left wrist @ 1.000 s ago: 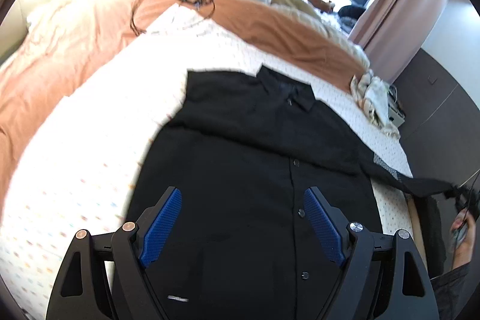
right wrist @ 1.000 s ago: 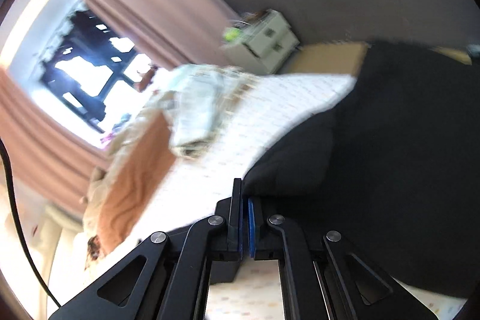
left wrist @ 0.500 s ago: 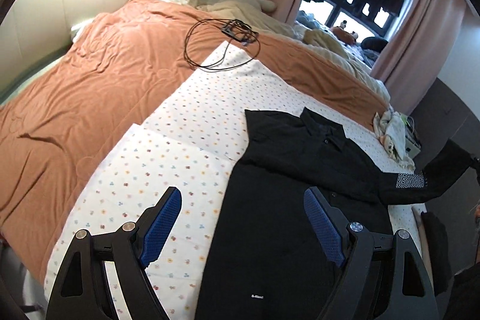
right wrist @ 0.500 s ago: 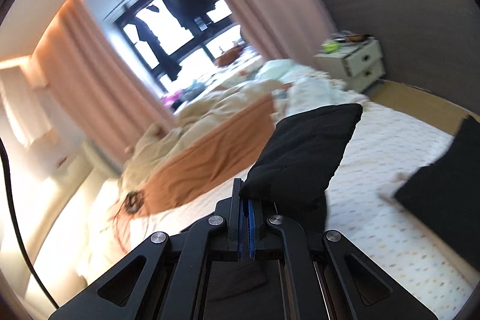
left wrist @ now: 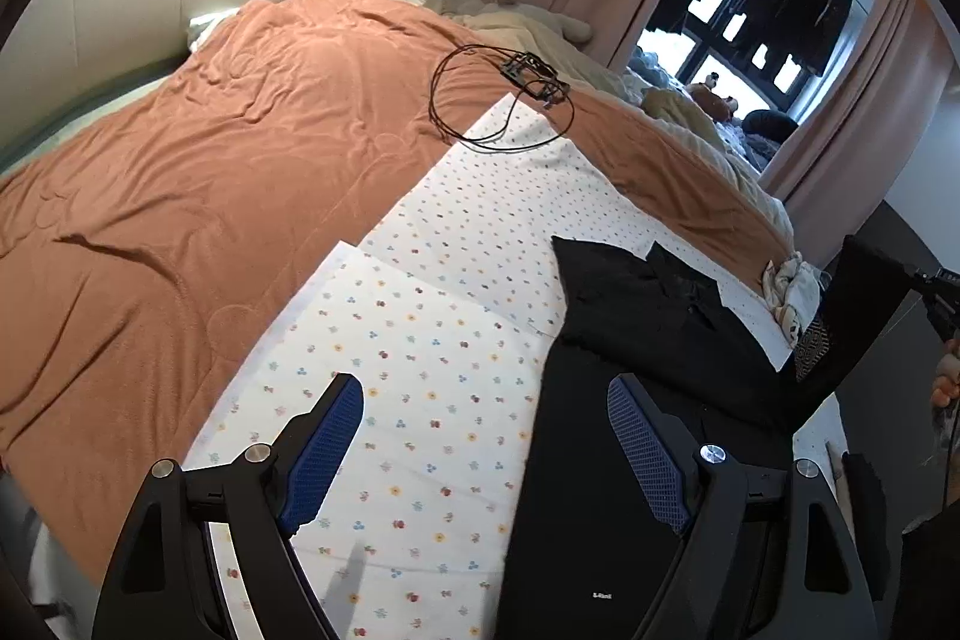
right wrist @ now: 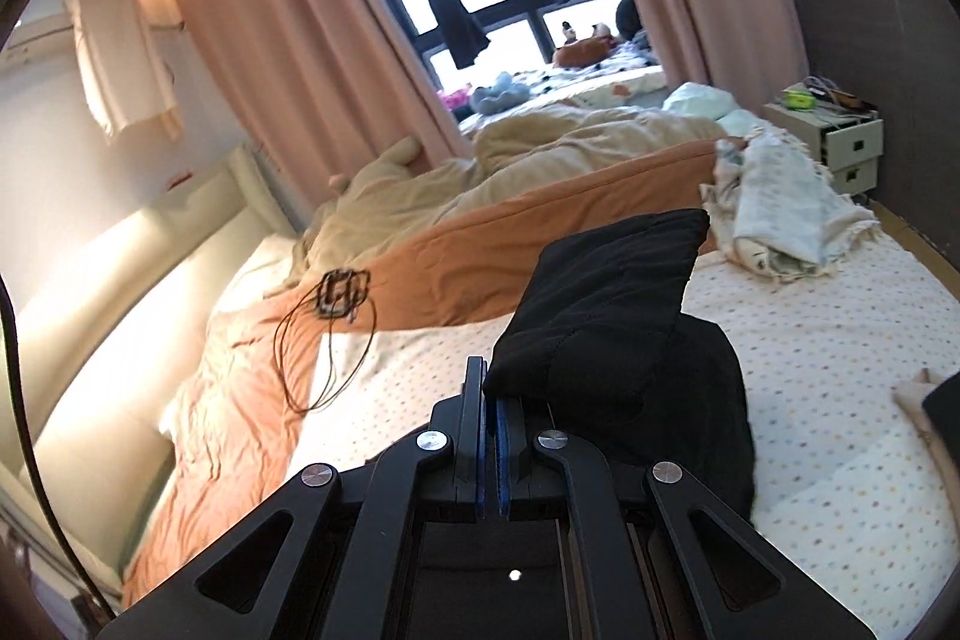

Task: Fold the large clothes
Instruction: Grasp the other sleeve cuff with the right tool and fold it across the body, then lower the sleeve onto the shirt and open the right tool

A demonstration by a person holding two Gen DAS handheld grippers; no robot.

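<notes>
Right tongs [right wrist: 489, 436] clamped on black shirt's sleeve [right wrist: 606, 304], lifted over the bed [left wrist: 420, 370]; shirt body [left wrist: 630, 400] lies left of them. Left tongs [left wrist: 486, 454] gape empty beside its near edge.

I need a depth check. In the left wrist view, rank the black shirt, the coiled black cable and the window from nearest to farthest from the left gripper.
From the left gripper:
1. Black shirt: on the dotted sheet, right under the right-hand finger.
2. Coiled black cable: mid-bed, on the orange blanket.
3. Window: back wall, upper right.
</notes>
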